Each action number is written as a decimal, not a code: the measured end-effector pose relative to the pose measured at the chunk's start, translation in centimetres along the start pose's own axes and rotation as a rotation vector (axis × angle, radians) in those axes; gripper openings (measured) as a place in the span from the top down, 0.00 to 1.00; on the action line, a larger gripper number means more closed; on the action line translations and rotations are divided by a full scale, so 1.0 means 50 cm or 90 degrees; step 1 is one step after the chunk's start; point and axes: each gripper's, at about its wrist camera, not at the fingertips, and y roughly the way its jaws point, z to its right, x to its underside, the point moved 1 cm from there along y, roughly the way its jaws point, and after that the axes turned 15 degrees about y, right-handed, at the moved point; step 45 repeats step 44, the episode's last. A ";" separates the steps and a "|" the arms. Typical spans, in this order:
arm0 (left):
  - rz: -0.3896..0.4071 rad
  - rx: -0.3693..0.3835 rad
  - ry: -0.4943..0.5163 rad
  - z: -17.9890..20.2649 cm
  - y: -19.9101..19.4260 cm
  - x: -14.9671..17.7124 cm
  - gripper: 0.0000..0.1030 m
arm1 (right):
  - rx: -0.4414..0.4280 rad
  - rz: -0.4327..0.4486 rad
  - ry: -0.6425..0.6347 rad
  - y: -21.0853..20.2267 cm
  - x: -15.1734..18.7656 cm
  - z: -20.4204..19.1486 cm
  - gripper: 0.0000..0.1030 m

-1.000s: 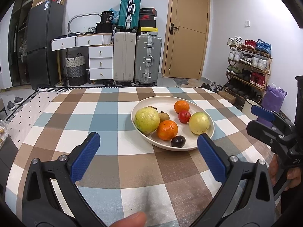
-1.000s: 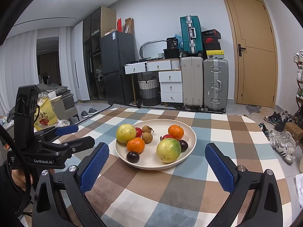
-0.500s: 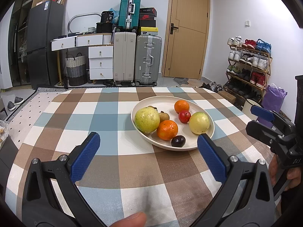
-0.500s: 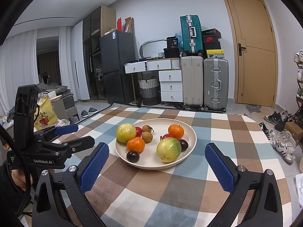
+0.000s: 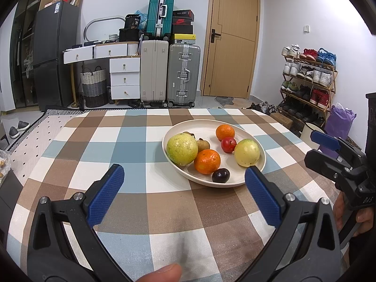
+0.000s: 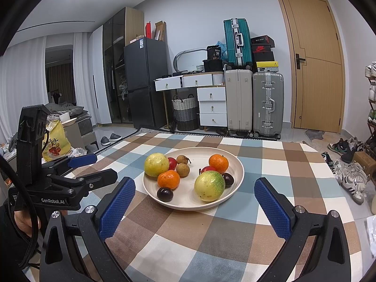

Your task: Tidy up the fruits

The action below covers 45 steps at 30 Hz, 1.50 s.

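All fruit sits in the plate on the counter: 2 guavas, 2 oranges, red ones, longans, dark plums. Left gripper and right gripper: jaws wide open, empty, both just short of the plate. Fits pre-sort or done, can't tell. If grasping: small round fruit rolls, so center jaws, close slow.

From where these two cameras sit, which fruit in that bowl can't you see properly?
- Left wrist view: the second dark purple fruit is out of sight, apparently behind the yellow-green round fruit.
- Left wrist view: one small brown fruit barely peeks over the larger green fruit.
- Right wrist view: a red fruit is mostly covered by the orange.
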 end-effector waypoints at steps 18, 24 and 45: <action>0.003 0.000 0.000 -0.001 -0.002 0.000 0.01 | 0.000 -0.003 -0.003 0.001 0.004 0.001 0.00; 0.002 -0.001 -0.001 -0.001 -0.002 0.000 0.01 | 0.001 -0.003 -0.003 0.001 0.003 0.000 0.00; 0.008 0.003 0.003 0.004 -0.009 -0.001 0.01 | 0.001 -0.003 -0.002 0.001 0.002 0.000 0.00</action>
